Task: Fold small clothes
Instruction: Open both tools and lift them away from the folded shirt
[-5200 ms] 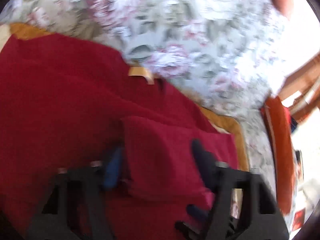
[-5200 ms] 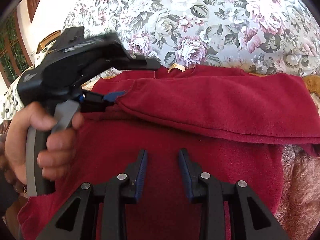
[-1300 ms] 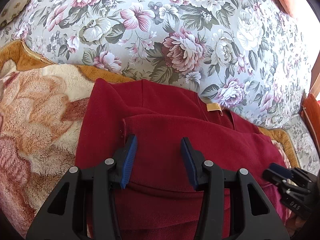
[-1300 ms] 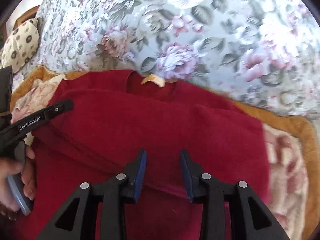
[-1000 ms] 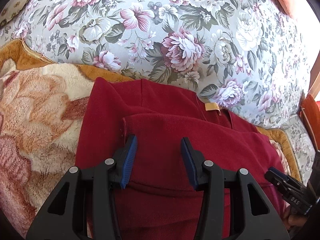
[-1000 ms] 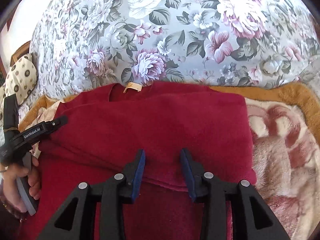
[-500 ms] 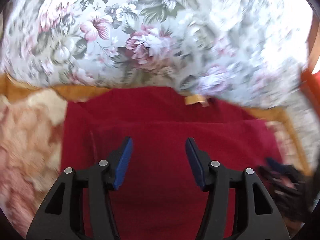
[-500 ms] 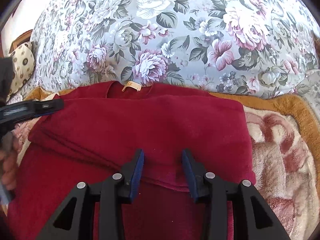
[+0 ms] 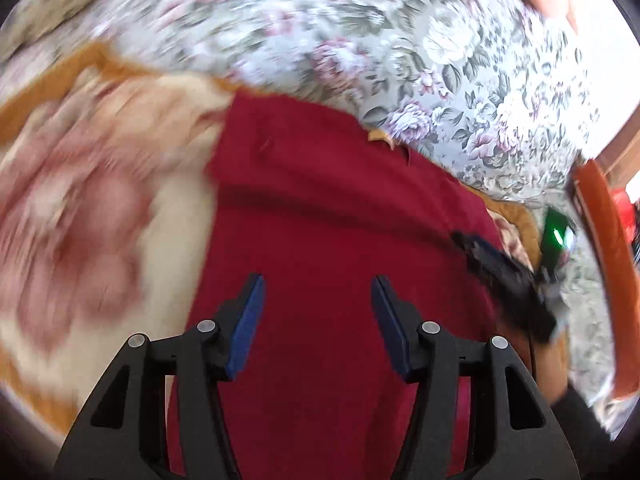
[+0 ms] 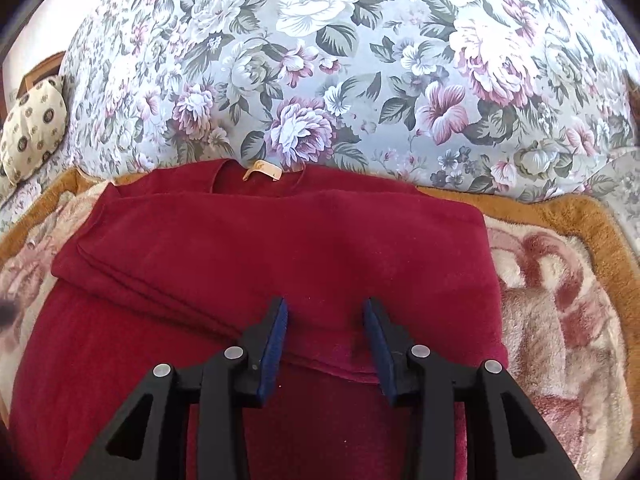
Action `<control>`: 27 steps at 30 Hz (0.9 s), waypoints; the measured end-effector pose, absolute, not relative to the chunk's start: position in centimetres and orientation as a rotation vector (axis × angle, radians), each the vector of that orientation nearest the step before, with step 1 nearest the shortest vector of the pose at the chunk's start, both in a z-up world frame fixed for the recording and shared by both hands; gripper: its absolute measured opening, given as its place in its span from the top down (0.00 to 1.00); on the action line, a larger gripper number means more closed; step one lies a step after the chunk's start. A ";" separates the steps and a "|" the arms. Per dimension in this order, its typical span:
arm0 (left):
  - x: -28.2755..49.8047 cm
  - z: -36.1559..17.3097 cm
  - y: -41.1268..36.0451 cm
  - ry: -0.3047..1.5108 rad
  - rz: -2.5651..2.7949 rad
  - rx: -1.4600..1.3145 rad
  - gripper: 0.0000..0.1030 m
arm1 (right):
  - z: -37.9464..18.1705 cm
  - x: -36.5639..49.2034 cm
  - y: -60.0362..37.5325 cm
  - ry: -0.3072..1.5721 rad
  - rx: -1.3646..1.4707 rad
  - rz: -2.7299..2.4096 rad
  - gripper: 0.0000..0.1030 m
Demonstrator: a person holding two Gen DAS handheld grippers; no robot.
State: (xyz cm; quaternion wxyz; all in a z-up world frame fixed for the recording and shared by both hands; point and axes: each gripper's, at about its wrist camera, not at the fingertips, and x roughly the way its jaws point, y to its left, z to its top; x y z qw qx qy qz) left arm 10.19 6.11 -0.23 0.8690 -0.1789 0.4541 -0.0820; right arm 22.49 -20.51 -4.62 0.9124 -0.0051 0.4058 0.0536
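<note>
A dark red top [image 10: 280, 248] lies flat on a fleece blanket, with both sleeves folded across its chest and a tan neck label [image 10: 262, 169] at the far edge. My right gripper [image 10: 325, 312] is open and empty, just above the folded sleeve's near hem. My left gripper [image 9: 318, 288] is open and empty over the lower body of the red top [image 9: 320, 240]. The left wrist view is blurred. The right gripper [image 9: 500, 268] shows there at the garment's right edge.
The cream, pink and orange fleece blanket [image 10: 560, 288] lies under the top and shows on both sides [image 9: 80, 208]. A floral cushion [image 10: 340, 60] rises behind it. A spotted pillow [image 10: 32, 132] lies far left. An orange wooden edge [image 9: 608, 248] stands at the right.
My left gripper has swung left and pulled back toward the top's lower body; its view is now blurred. My right gripper has barely moved. Both stay open.
</note>
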 end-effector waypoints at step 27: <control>-0.3 -4.3 8.1 0.935 -0.117 -0.403 0.47 | 0.9 2.7 -10.8 0.882 -0.120 0.239 0.62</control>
